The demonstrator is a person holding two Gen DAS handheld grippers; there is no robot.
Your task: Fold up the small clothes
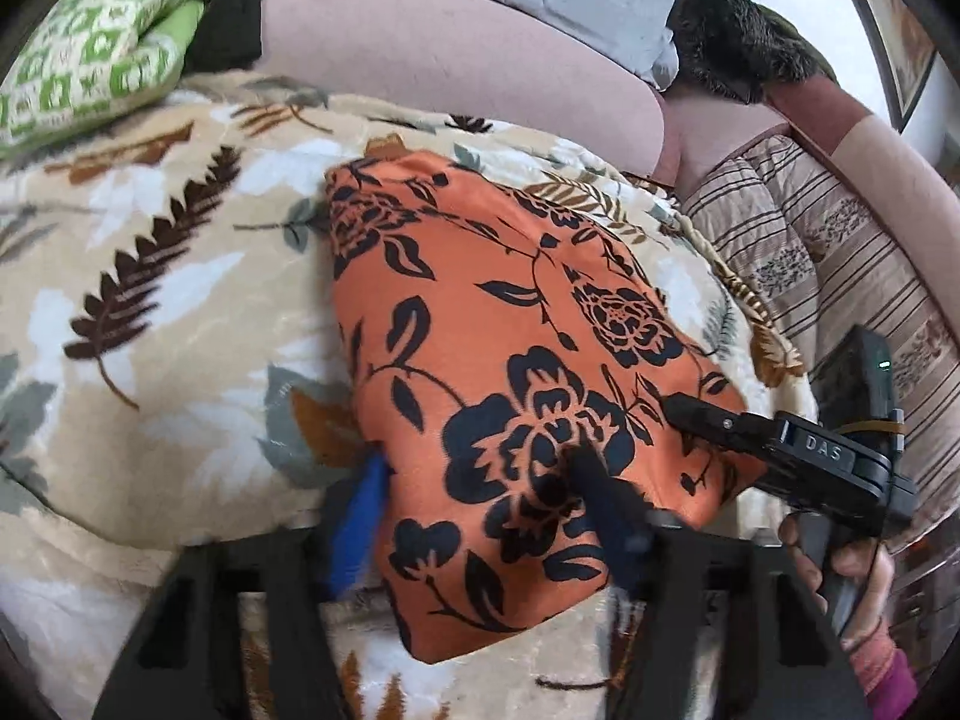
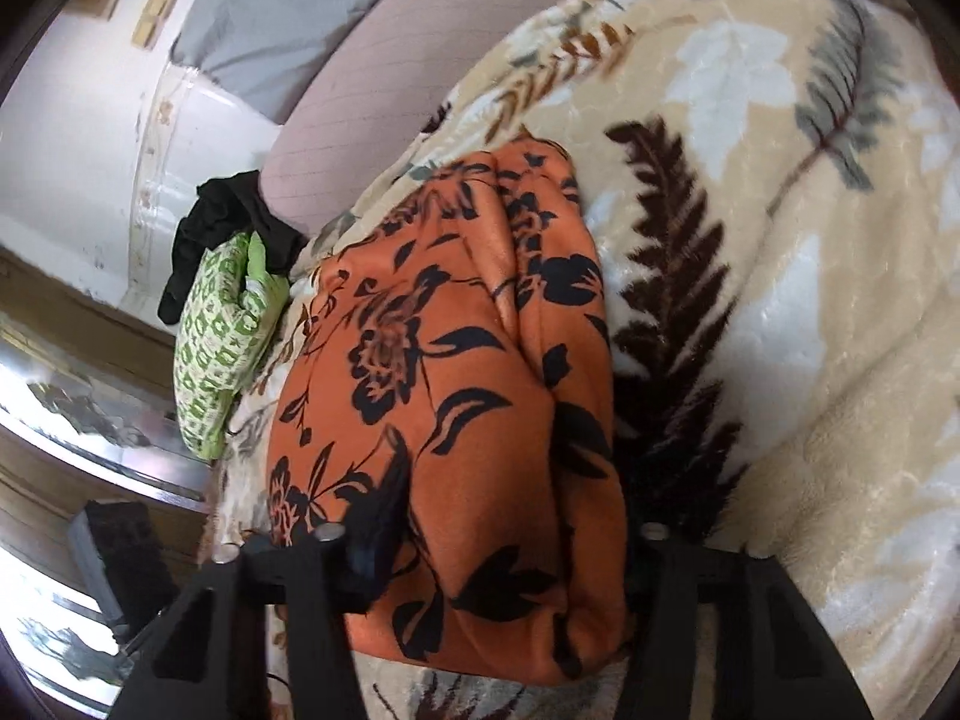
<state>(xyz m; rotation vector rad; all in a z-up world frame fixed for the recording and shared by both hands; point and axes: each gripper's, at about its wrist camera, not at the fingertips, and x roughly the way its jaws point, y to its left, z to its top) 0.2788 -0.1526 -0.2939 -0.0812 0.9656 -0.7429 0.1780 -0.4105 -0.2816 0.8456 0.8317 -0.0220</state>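
The orange floral garment (image 1: pixel 516 360) lies part-folded on the leaf-print blanket (image 1: pixel 180 324), the left hand-held gripper (image 1: pixel 480 480) and right hand-held gripper (image 2: pixel 504 516) each apparently clamped on its near edge, so next probably comes lifting that edge over together.

free: blanket (image 1: pixel 180 312) left | blocked: green cushion (image 1: pixel 96 60), sofa back (image 1: pixel 456 54)
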